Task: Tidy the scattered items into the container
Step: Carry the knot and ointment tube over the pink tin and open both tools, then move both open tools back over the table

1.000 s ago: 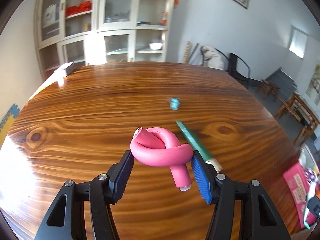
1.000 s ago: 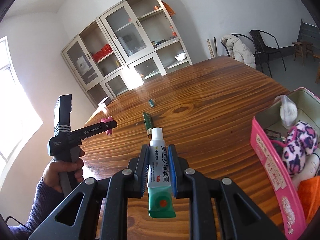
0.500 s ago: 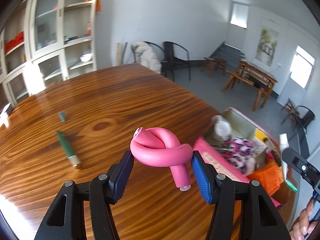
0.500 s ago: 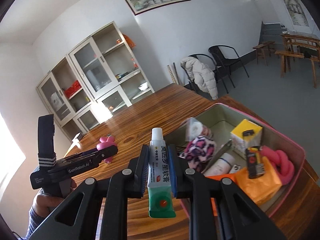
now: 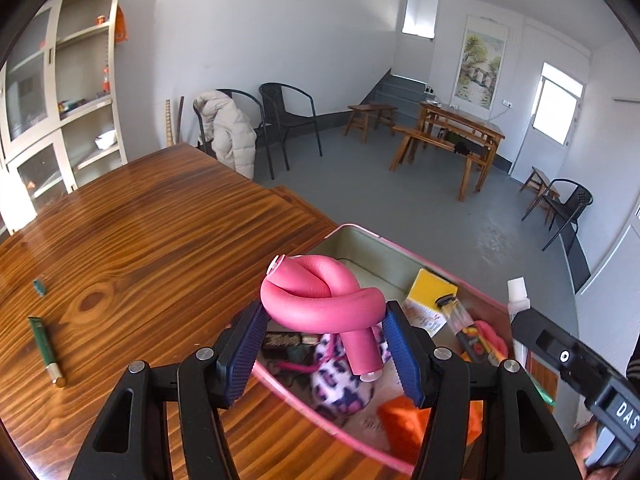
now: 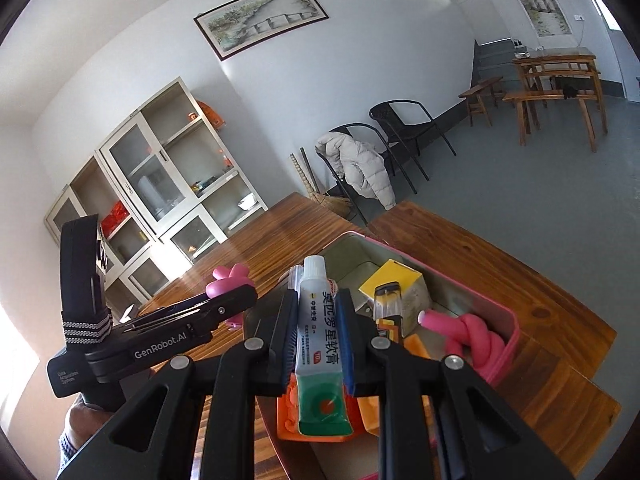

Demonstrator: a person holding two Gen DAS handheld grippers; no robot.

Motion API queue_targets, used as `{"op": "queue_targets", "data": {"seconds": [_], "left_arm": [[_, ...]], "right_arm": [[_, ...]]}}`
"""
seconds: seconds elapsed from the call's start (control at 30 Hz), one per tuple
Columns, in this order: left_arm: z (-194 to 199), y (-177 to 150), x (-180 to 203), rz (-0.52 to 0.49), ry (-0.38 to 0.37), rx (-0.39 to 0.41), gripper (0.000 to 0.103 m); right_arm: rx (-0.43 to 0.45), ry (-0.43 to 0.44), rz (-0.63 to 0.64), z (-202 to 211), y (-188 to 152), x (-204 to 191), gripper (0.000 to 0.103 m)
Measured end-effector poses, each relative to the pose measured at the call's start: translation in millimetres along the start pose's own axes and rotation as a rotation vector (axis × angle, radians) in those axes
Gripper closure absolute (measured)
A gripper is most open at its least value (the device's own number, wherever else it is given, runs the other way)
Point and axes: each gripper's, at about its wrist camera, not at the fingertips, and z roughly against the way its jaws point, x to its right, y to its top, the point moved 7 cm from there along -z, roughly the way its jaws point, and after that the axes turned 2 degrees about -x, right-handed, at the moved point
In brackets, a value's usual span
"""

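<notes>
Item one: the left gripper (image 5: 324, 344), blue pads on either side of the knotted pink foam roller (image 5: 320, 300). We noted its jaws were opening, the roller between them and above the near end of the container (image 5: 360, 232).

Item two: the right gripper (image 6: 316, 340), clamped tight on the ointment tube (image 6: 318, 328), white cap up and green crimped end toward us, poised over the container's middle.

Risks, as we judged them: with the left jaws parting, the springy roller could bounce off the leopard-print pouch (image 5: 340, 384) and go over the pink rim onto the table (image 5: 160, 240). The two grippers hung near each other above one tin, so a careless release could knock them together or send the tube askew onto the pile.

Item three: the container, a pink-rimmed tin with a pale lining, stood at the table's edge. Contents we counted: the pouch, a yellow box (image 6: 394, 280), a second pink knotted roller (image 6: 476, 336) at the far corner, an orange piece (image 5: 404, 420), a dark lighter-like thing (image 6: 386, 300); the rest too jumbled to name.

Item four, outstanding: a green tube (image 5: 44, 344) and a small green piece (image 5: 39, 286) lay on the table, well apart from the tin.
</notes>
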Motion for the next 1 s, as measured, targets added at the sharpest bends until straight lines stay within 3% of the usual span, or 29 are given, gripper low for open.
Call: {"op": "queue_targets", "data": {"seconds": [0.07, 0.1, 0.13, 0.17, 0.23, 0.3, 0.47, 0.77, 1.0], "left_arm": [[-4.3, 1.7, 3.2, 0.011, -0.015, -0.014, 0.027], [-3.9, 2.3, 2.9, 0.019, -0.019, -0.008, 0.015], [-2.0, 2.4, 2.6, 0.025, -0.019, 0.005, 0.011], [-0.1, 2.0, 1.8, 0.028, -0.018, 0.015, 0.011], [2.4, -0.9, -2.3, 0.032, -0.010, 0.014, 0.011], [4.4, -3.6, -9.9, 0.048, 0.009, 0.010, 0.011], [5.5, -14.5, -28.6, 0.104, 0.041, -0.003, 0.011], [13.8, -44.7, -62.2, 0.154, 0.121, -0.030, 0.011], [38.0, -71.0, -112.4, 0.254, 0.179, -0.029, 0.011]], "right_arm": [[0.001, 0.000, -0.010, -2.8, 2.2, 1.5, 0.081], [0.000, -0.003, -0.015, -4.7, 3.1, 2.1, 0.081], [-0.002, -0.008, -0.017, -6.8, 3.7, 2.6, 0.081], [-0.004, -0.012, -0.018, -8.2, 3.8, 3.0, 0.080], [-0.008, -0.025, -0.024, -10.5, 3.1, 4.7, 0.068], [-0.007, -0.020, -0.041, -11.1, 1.7, 6.4, 0.041], [0.006, -0.008, -0.044, -8.6, 0.3, 1.4, 0.023], [-0.014, 0.006, -0.003, -10.3, -4.2, -25.5, 0.019], [-0.062, 0.053, 0.052, -22.7, -17.0, -60.5, 0.019]]}}
